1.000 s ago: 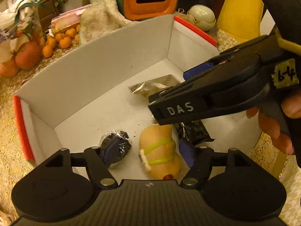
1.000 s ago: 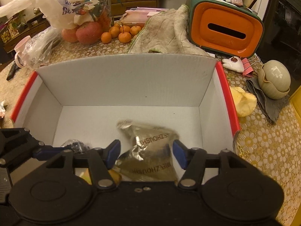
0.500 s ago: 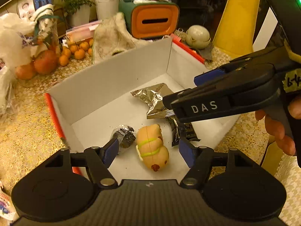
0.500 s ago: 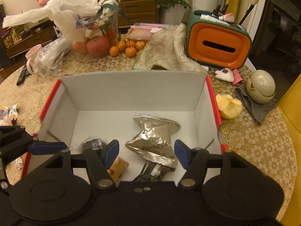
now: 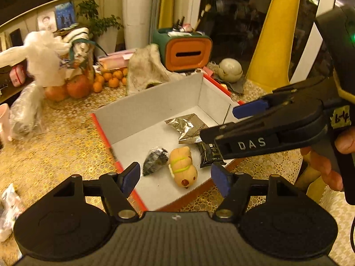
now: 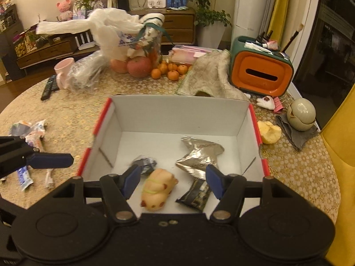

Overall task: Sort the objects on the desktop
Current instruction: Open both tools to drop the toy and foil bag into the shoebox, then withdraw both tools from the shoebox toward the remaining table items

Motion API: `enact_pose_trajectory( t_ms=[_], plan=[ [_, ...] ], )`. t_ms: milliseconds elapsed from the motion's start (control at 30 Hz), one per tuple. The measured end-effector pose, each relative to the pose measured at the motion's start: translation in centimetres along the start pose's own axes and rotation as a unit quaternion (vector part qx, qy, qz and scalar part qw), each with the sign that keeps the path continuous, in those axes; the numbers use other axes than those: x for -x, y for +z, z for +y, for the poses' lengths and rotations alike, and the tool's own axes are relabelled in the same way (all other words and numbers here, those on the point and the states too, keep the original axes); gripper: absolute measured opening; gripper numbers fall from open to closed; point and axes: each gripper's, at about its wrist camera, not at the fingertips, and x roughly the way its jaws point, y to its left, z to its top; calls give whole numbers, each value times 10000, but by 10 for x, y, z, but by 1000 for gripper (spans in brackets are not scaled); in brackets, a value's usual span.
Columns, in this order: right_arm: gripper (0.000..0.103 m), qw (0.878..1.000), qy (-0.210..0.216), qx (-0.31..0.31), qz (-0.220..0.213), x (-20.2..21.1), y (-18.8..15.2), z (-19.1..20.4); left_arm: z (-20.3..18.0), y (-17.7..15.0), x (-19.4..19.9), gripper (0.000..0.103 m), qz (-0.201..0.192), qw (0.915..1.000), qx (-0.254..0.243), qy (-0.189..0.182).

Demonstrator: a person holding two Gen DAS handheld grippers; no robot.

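A white cardboard box (image 5: pixel 155 102) (image 6: pixel 177 115) with a red rim sits on the gold-patterned table. Inside lie a silver foil packet (image 5: pixel 188 126) (image 6: pixel 199 157), a small dark wrapped item (image 5: pixel 155 159) (image 6: pixel 145 164), a tan pig-shaped toy (image 5: pixel 183 166) (image 6: pixel 158 189) with a green band, and a black packet (image 5: pixel 208 155) (image 6: pixel 196 196). My left gripper (image 5: pixel 175 178) hangs open above the box's near corner, holding nothing. My right gripper (image 6: pixel 173 180) (image 5: pixel 226 122) is also open and empty, above the box's front edge.
Crumpled wrappers (image 6: pixel 28 128) and a toothpaste tube (image 6: pixel 24 175) lie left of the box. Behind it are a remote (image 6: pixel 48 86), pink mug (image 6: pixel 63 71), fruit bag (image 6: pixel 133 44), cloth (image 6: pixel 210 75) and orange tissue box (image 6: pixel 261 75). A ceramic pot (image 6: pixel 300 110) and yellow chair (image 6: pixel 341 133) stand right.
Both grippers have risen and drawn back from inside the box, so the whole box and more of the table show. Their jaws stay equally wide. The box contents have not moved.
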Motion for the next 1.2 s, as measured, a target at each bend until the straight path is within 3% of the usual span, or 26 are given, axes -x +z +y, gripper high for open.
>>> enact_pose_trajectory(
  t_ms=[633,833,1200],
  plan=[
    [64,9971,576,414,-271,36,-21,89,46,-74,79,70,-415,9970,495,421],
    [65,9953,775,488,-319,36,-28,120,68,-96,99,82,-490,9932,720,774],
    [65,9919,1038,663,-297,23,-31,172,114,-139,126,85,-471,9854,1094,1214]
  ],
)
